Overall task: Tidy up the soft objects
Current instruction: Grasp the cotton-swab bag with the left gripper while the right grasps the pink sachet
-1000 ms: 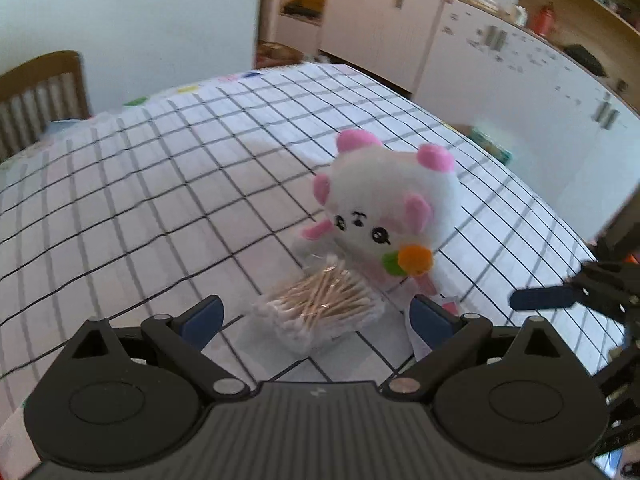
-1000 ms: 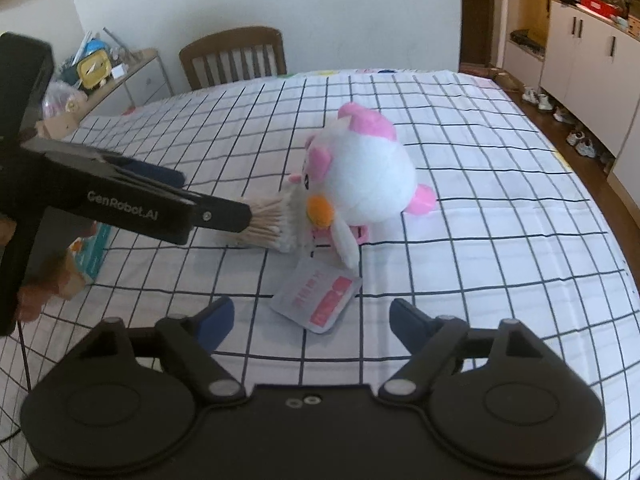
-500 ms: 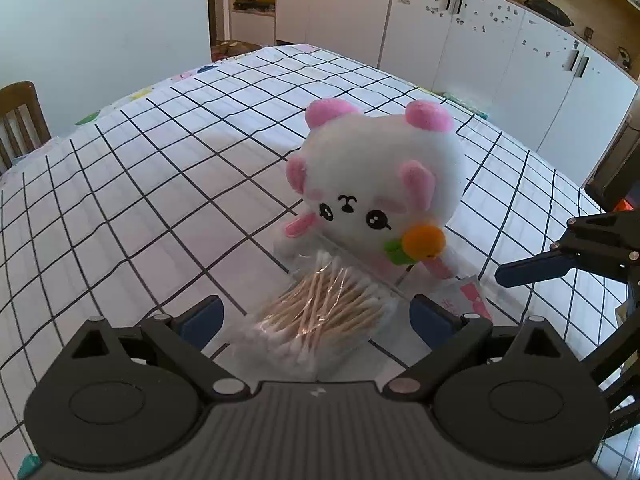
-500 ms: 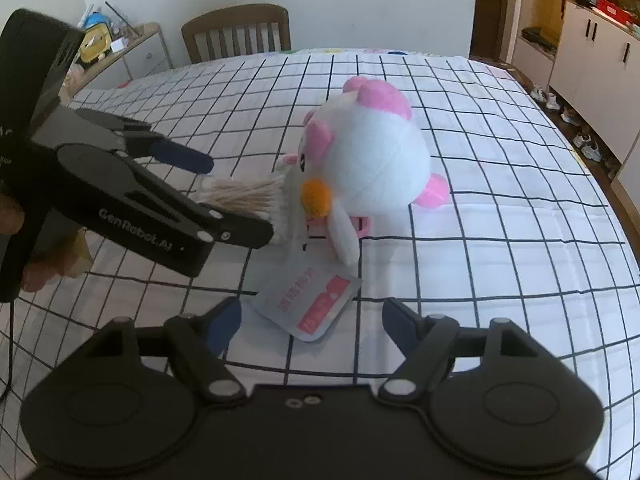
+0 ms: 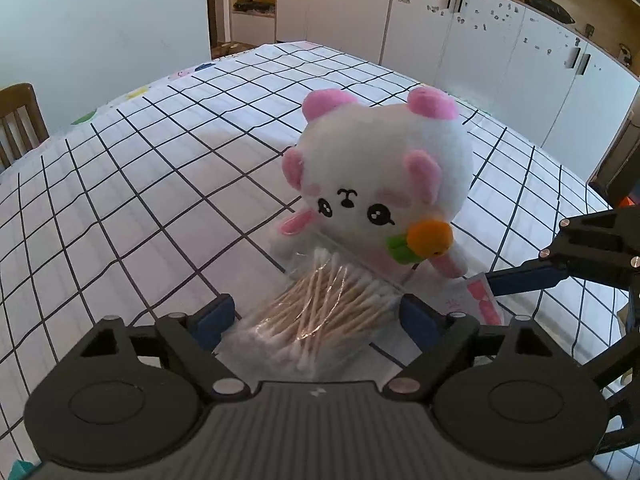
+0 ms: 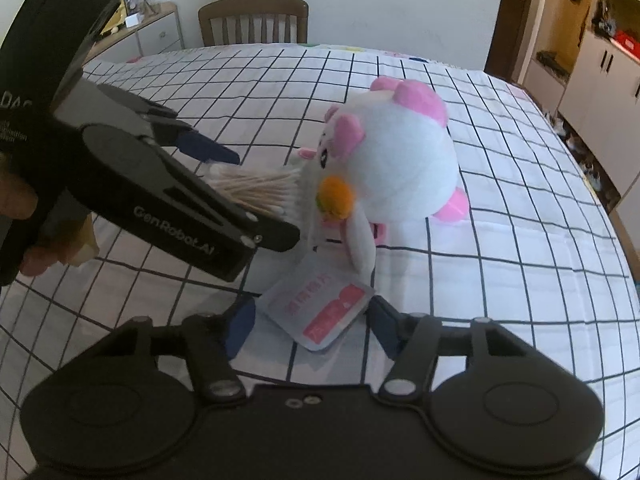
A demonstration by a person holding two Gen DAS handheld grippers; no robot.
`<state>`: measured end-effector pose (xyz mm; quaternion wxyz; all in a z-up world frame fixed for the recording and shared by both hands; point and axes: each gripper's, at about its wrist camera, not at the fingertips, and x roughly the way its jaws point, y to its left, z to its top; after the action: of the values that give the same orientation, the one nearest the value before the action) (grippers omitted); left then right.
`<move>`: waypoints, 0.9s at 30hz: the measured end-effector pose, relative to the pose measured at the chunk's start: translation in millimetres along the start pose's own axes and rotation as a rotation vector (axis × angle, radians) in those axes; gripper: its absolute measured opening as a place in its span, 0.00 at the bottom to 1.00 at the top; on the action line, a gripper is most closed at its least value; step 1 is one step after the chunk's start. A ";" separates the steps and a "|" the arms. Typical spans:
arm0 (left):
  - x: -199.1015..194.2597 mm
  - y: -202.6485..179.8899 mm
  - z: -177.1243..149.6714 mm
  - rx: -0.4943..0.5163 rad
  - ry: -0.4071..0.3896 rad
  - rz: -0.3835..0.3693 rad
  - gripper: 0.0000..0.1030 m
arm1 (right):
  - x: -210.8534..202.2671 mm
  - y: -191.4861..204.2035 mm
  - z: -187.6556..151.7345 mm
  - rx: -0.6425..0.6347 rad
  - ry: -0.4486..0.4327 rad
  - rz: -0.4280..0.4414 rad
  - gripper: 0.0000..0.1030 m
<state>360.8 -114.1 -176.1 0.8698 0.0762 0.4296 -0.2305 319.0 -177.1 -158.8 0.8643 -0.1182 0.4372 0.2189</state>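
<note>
A white plush toy (image 5: 380, 184) with pink ears and an orange carrot lies on the checked tablecloth (image 5: 140, 200); it also shows in the right wrist view (image 6: 396, 168). In front of it is a clear bag of cotton swabs (image 5: 328, 312). My left gripper (image 5: 316, 316) straddles the bag, its jaws closing, the pads just beside the bag's edges. A pink-and-white sachet (image 6: 324, 312) lies flat between the closing jaws of my right gripper (image 6: 312, 320). The left gripper (image 6: 266, 196) shows around the swabs (image 6: 256, 188). The right gripper's blue finger (image 5: 520, 278) reaches beside the sachet (image 5: 484, 300).
A wooden chair (image 6: 252, 16) stands at the far table edge, another chair (image 5: 20, 120) at the left. White cabinets (image 5: 480, 40) line the wall beyond the table. A person's hand (image 6: 24, 208) holds the left gripper. A drawer unit (image 6: 156, 32) carries clutter.
Both grippers have sunk closer to the table and rolled a little. The left jaws narrowed around the swab bag, the right jaws narrowed around the sachet. The plush toy stays put.
</note>
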 end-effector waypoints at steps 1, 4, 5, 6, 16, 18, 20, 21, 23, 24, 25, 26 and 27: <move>-0.5 0.1 0.0 -0.001 -0.002 -0.003 0.85 | -0.3 0.0 -0.2 -0.002 -0.002 -0.001 0.58; -2.2 0.5 0.1 -0.010 -0.005 -0.010 0.80 | -1.2 1.1 -0.8 -0.014 -0.012 -0.010 0.54; -2.8 0.6 0.1 -0.012 -0.006 -0.013 0.78 | -1.8 0.8 -1.0 -0.013 -0.014 -0.010 0.52; -3.2 0.6 0.0 -0.013 -0.007 -0.015 0.76 | -2.6 0.2 -1.1 -0.011 -0.019 -0.011 0.51; -8.4 -3.2 -3.3 -0.028 -0.004 0.002 0.65 | -12.2 -3.1 -3.5 0.006 -0.047 -0.019 0.23; -10.1 -4.3 -4.3 -0.034 -0.005 0.010 0.63 | -13.3 -4.2 -3.3 0.003 -0.052 -0.021 0.16; -12.6 -4.7 -5.3 -0.045 -0.007 0.015 0.62 | -14.8 -3.9 -3.3 0.004 -0.060 -0.019 0.12; -14.0 -5.0 -6.2 -0.051 -0.009 0.017 0.62 | -16.6 -4.4 -3.5 0.007 -0.067 -0.015 0.12; -17.0 -6.1 -8.3 -0.064 -0.010 0.024 0.61 | -18.6 -4.5 -3.9 0.006 -0.075 -0.011 0.09; -18.6 -6.8 -9.5 -0.070 -0.010 0.030 0.61 | -19.2 -4.5 -4.3 0.004 -0.078 -0.012 0.08; -20.3 -7.7 -10.7 -0.076 -0.011 0.035 0.61 | -20.6 -3.9 -4.8 0.003 -0.082 -0.013 0.07; -22.9 -8.3 -11.9 -0.083 -0.013 0.039 0.61 | -21.9 -3.9 -5.1 0.004 -0.085 -0.012 0.06; -25.6 -8.4 -13.2 -0.090 -0.015 0.041 0.61 | -23.9 -3.6 -5.7 0.007 -0.088 -0.009 0.06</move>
<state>334.0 -108.5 -163.7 0.8801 0.0441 0.4313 -0.1937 304.2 -189.1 -142.8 0.8842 -0.1076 0.3987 0.2184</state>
